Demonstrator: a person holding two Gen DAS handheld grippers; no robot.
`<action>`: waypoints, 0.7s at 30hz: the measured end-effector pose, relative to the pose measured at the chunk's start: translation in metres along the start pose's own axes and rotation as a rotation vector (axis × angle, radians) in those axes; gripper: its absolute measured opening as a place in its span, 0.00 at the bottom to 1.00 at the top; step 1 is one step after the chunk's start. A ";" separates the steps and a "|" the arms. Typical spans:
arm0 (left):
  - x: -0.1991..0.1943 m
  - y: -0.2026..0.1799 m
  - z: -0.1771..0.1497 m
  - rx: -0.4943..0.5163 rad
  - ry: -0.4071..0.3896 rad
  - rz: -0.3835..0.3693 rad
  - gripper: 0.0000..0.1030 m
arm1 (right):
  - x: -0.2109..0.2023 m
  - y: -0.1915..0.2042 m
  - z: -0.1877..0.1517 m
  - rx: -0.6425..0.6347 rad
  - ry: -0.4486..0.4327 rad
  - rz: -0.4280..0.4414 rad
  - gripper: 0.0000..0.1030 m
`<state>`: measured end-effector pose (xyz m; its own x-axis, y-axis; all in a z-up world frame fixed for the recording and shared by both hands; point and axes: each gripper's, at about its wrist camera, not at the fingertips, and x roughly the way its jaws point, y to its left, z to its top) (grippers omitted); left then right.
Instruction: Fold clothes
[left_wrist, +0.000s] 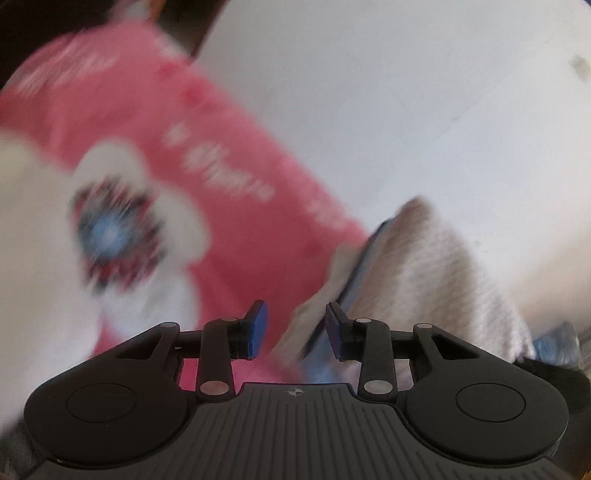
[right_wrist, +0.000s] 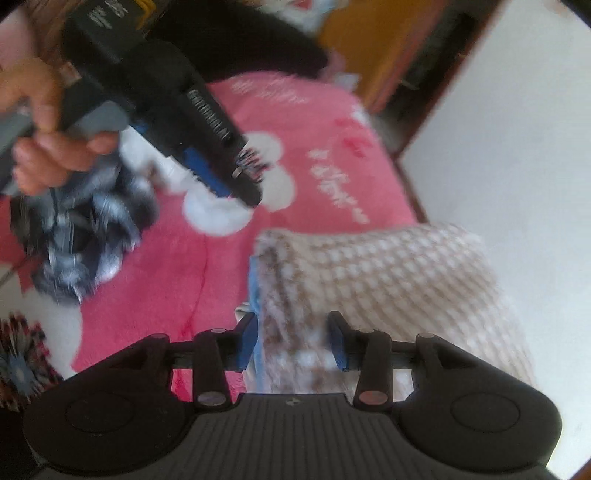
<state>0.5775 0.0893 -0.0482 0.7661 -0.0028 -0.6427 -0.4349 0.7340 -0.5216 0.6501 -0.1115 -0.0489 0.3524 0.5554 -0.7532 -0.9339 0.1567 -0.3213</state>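
Blue pads of the right hand-held gripper (right_wrist: 291, 341) stand apart on either side of the near edge of the folded beige knit garment (right_wrist: 388, 280); they bracket the cloth without visibly pinching it. That garment, with a light blue layer (right_wrist: 255, 295) showing along its left edge, lies on the pink bed cover (right_wrist: 177, 280), close to the bed's right side by the white wall (right_wrist: 517, 129). In its own view the left hand-held gripper (left_wrist: 293, 330) is likewise parted, with the garment's edge (left_wrist: 436, 266) near its right pad but not clamped as far as the blur allows. Farther off lies a crumpled dark-and-white garment (right_wrist: 81, 236), beneath the person's hand (right_wrist: 48, 144).

My worry: closing here could snag only the top layer and pull the fold open. A sideways tug might also drag the stack off the bed's edge.
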 end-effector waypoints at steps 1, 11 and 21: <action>0.006 -0.014 0.006 0.053 -0.005 -0.030 0.33 | -0.011 -0.005 -0.003 0.045 -0.017 -0.037 0.42; 0.070 -0.079 -0.019 0.405 0.152 0.006 0.34 | -0.040 -0.085 -0.082 0.590 0.101 -0.304 0.40; 0.045 -0.108 0.025 0.490 0.049 0.020 0.34 | -0.081 -0.122 -0.099 0.819 -0.057 -0.271 0.39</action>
<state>0.6708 0.0269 -0.0065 0.7314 -0.0090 -0.6819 -0.1660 0.9675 -0.1910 0.7413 -0.2565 -0.0051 0.5859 0.4505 -0.6736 -0.5754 0.8166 0.0457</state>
